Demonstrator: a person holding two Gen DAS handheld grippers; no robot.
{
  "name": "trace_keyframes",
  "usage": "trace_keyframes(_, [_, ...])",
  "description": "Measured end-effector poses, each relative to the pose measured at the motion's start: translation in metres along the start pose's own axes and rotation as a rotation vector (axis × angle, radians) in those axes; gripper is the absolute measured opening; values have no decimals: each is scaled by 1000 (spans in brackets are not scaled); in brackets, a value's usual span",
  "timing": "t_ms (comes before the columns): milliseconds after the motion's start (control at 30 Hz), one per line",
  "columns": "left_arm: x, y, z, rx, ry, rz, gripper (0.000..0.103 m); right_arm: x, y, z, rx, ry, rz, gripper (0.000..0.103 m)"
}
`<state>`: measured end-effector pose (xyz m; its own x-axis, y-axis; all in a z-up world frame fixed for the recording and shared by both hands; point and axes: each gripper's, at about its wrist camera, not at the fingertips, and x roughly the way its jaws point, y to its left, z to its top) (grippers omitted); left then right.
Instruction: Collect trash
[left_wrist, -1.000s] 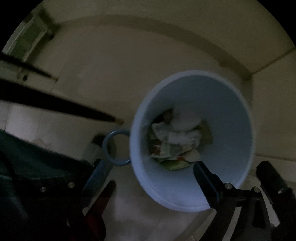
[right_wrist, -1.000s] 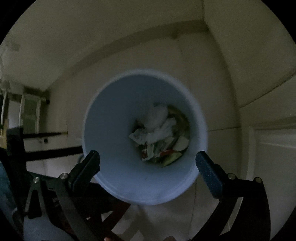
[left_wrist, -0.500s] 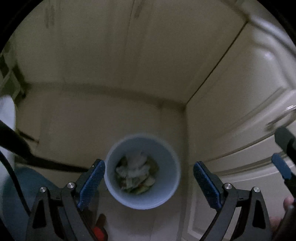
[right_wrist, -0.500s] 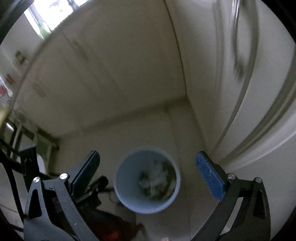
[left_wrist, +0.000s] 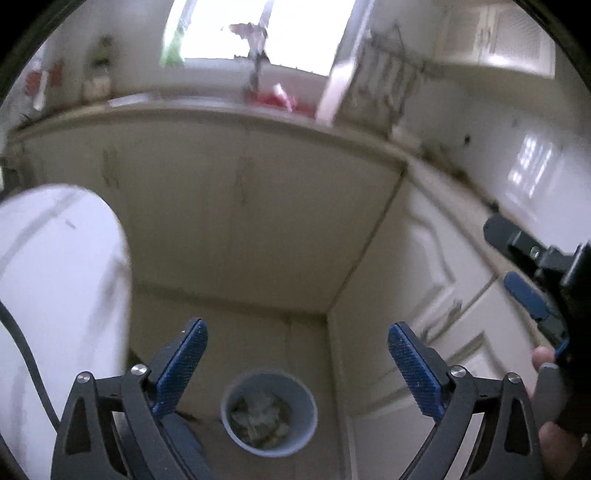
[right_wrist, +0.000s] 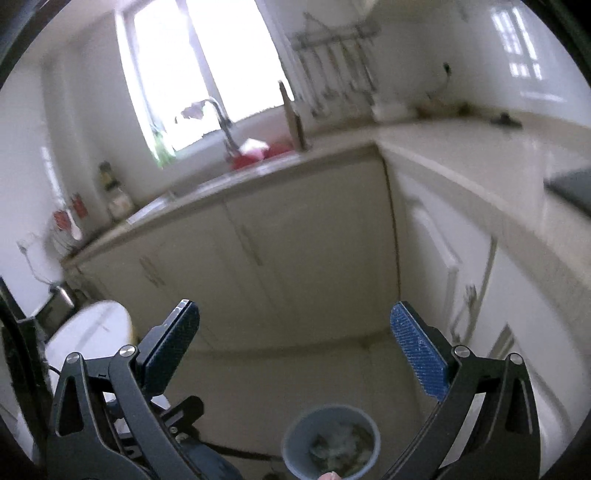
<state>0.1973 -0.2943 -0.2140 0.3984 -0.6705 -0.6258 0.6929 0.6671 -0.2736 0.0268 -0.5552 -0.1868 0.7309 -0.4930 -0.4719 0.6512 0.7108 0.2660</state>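
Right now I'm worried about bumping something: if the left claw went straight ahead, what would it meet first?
Probably the cream cabinet doors under the counter; nothing shows between the open left claw and them, though depth is unclear.

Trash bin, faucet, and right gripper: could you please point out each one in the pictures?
trash bin (left_wrist: 236, 402), left wrist view, on the inner wall by its rim.
faucet (right_wrist: 221, 118), right wrist view, on its curved neck.
right gripper (right_wrist: 293, 350), right wrist view, midway between its open fingertips.

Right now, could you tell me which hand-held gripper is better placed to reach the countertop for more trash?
Probably right: the right hand-held gripper is open beside the countertop; the left hand-held gripper faces the bin.
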Motion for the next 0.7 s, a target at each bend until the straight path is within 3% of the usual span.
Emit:
trace_keyframes(233, [-119,37,-9,-58,-170,164,102,-35,64,22,-53,-48,132,103])
trace_keyframes(300, [-151,28,-10,-56,-217,229,102,-42,88,22,-76,-46,174,103])
trace_keyframes(467, [-218,29,-35,-59,-325,370,102,-65,159,13,-140,-45,289,103])
trace_keyframes(600, [-273,36,-61,-82,-361,516,102,-76,214,-2,-198,-32,369,103])
trace_keyframes(700, [-311,33,-84,-71,-396,581,102,-81,243,-15,-220,-15,407,103])
